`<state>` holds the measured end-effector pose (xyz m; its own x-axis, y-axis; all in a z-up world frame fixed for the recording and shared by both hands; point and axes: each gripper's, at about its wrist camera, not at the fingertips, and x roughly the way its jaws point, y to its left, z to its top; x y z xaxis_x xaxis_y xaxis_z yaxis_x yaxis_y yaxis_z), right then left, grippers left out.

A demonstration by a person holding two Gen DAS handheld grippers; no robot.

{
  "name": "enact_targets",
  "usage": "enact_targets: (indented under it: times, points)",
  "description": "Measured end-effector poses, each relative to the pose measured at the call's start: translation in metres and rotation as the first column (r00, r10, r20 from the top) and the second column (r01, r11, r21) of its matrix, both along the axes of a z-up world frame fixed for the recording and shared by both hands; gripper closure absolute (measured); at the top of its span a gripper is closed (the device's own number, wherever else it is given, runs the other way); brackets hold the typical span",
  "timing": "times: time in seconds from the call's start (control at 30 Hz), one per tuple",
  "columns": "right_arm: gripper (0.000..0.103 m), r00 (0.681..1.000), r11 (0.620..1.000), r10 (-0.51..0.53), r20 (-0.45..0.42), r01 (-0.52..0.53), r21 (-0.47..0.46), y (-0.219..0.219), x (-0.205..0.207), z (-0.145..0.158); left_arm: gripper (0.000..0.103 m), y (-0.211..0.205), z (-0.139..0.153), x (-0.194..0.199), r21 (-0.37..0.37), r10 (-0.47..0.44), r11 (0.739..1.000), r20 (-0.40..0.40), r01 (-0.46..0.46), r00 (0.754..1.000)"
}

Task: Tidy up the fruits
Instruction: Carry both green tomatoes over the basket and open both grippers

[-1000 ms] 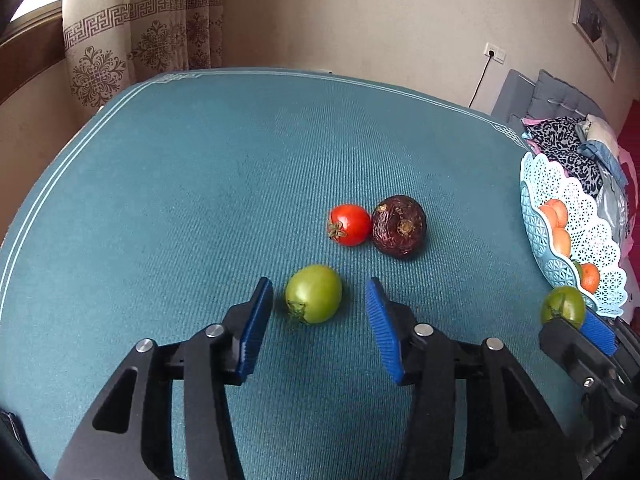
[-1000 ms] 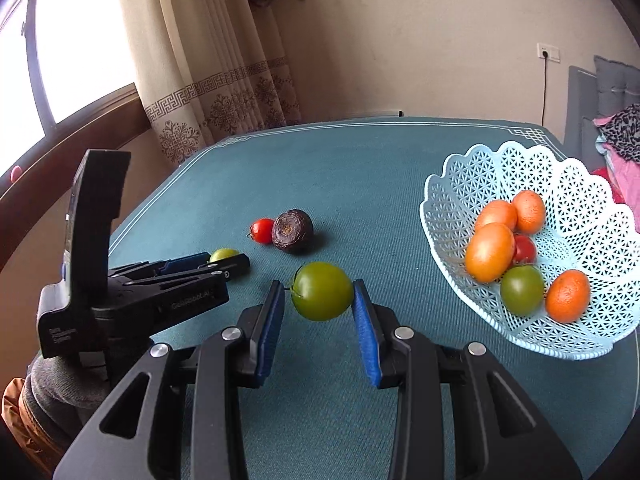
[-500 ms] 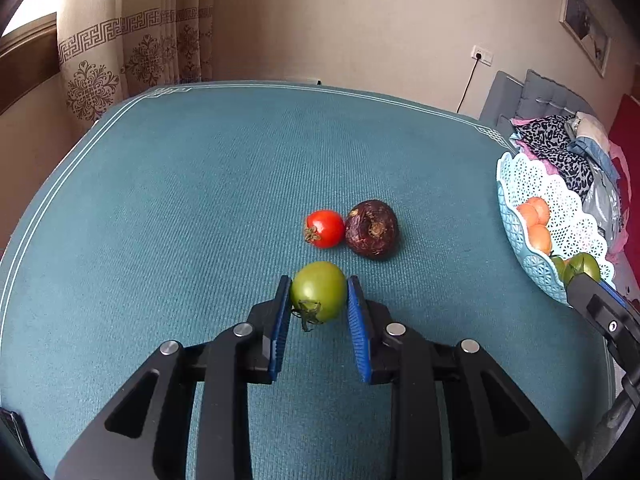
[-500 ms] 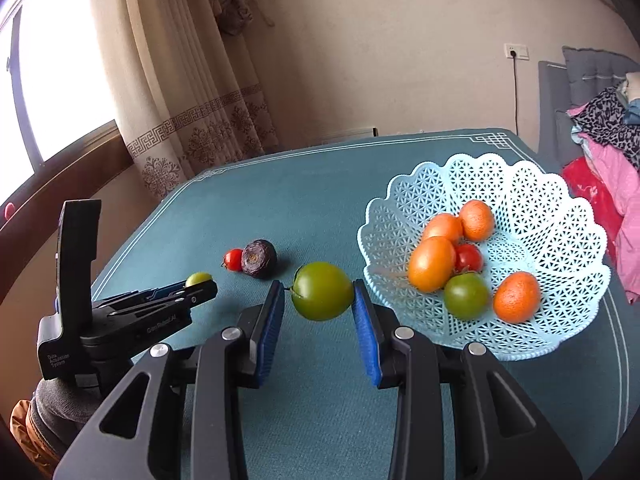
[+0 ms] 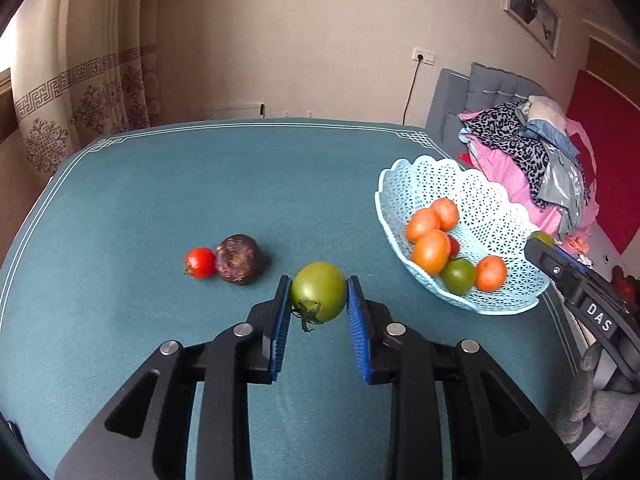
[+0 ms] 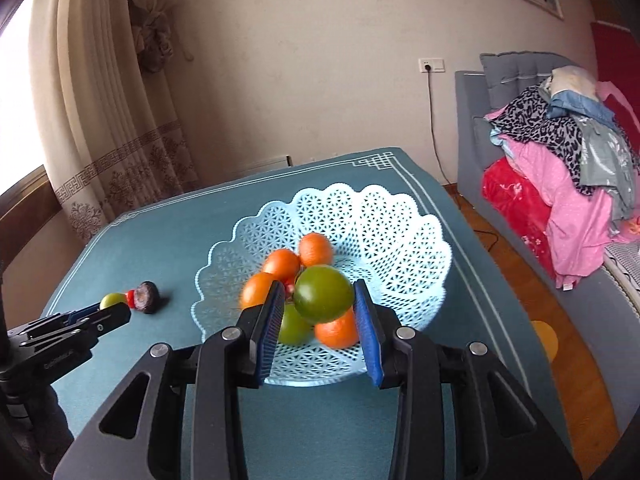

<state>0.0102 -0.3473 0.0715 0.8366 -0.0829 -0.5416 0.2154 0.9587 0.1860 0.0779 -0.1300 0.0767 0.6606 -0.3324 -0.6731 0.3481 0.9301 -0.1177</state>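
Note:
My left gripper (image 5: 319, 300) is shut on a green tomato (image 5: 319, 291) and holds it above the teal table. A red tomato (image 5: 199, 262) and a dark wrinkled fruit (image 5: 239, 258) lie together on the table to its left. My right gripper (image 6: 320, 304) is shut on another green tomato (image 6: 323, 293), held over the pale blue lattice basket (image 6: 396, 240). The basket holds several orange fruits (image 6: 282, 265) and a green one (image 6: 294, 326). The basket also shows in the left wrist view (image 5: 496, 216).
A grey sofa with piled clothes (image 6: 560, 168) stands right of the table. Curtains (image 6: 92, 120) hang at the back left. The table's right edge (image 6: 460, 236) runs close behind the basket. The left gripper's body (image 6: 60, 336) shows at the left.
The left gripper closed on the green tomato and lifted it, swinging right toward the basket. The right gripper carried its green tomato from beside the basket to over it.

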Motion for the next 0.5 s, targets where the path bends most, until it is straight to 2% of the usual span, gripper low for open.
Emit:
enact_targets:
  times: [0.5]
  points:
    - [0.067, 0.997, 0.997, -0.068, 0.025, 0.067, 0.039, -0.032, -0.017, -0.007, 0.075, -0.068, 0.009, -0.011, -0.009, -0.142, 0.99, 0.004, 0.142, 0.99]
